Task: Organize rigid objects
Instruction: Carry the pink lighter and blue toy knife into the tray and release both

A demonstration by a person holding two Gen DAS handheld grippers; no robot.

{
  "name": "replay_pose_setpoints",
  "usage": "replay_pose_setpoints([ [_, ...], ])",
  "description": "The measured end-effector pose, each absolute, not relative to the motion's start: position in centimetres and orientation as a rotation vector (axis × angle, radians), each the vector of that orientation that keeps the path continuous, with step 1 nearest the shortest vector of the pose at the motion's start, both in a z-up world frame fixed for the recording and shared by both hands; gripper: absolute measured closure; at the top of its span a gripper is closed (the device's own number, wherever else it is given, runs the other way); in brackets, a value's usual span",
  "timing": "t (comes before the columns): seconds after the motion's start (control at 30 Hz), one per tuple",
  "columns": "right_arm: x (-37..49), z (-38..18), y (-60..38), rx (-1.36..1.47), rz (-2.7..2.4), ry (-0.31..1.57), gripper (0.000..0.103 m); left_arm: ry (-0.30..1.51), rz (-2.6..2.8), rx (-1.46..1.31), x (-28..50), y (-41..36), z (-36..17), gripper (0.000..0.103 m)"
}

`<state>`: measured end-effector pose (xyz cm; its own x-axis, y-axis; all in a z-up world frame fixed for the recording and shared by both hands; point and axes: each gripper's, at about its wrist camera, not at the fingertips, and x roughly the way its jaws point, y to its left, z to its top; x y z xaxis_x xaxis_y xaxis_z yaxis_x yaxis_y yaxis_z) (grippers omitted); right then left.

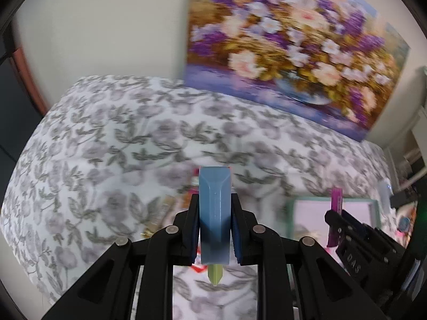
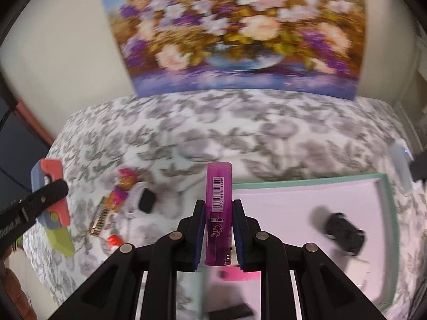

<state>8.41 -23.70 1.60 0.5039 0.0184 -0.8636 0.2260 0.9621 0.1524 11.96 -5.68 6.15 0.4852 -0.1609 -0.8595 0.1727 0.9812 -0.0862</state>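
In the left wrist view, the left gripper (image 1: pixel 215 213) is clamped on a blue toy knife (image 1: pixel 214 213), which stands upright between the pads, its green tip (image 1: pixel 215 276) poking out below, above the floral cloth (image 1: pixel 106 146).

In the right wrist view, the right gripper (image 2: pixel 218 213) is closed on a purple lighter (image 2: pixel 218 208), barcode facing the camera. Just right of it lies the teal-rimmed tray (image 2: pixel 388 213), holding a black toy car (image 2: pixel 343 233).
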Motion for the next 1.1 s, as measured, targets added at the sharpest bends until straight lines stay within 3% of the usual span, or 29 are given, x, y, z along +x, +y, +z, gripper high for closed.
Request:
replay_pose_setpoints([
  [0.53, 3.3, 2.9, -33.3, 0.338, -0.296, 1.034, 0.082, 1.058, -0.424, 0.211, 6.6, -17.0, 5.4, 0.081],
  [1.1, 2.1, -2.3, -34.7, 0.387, -0.27, 1.191, 0.081, 1.232, -0.528, 0.26, 4.1, -22.1, -0.3, 0.081],
])
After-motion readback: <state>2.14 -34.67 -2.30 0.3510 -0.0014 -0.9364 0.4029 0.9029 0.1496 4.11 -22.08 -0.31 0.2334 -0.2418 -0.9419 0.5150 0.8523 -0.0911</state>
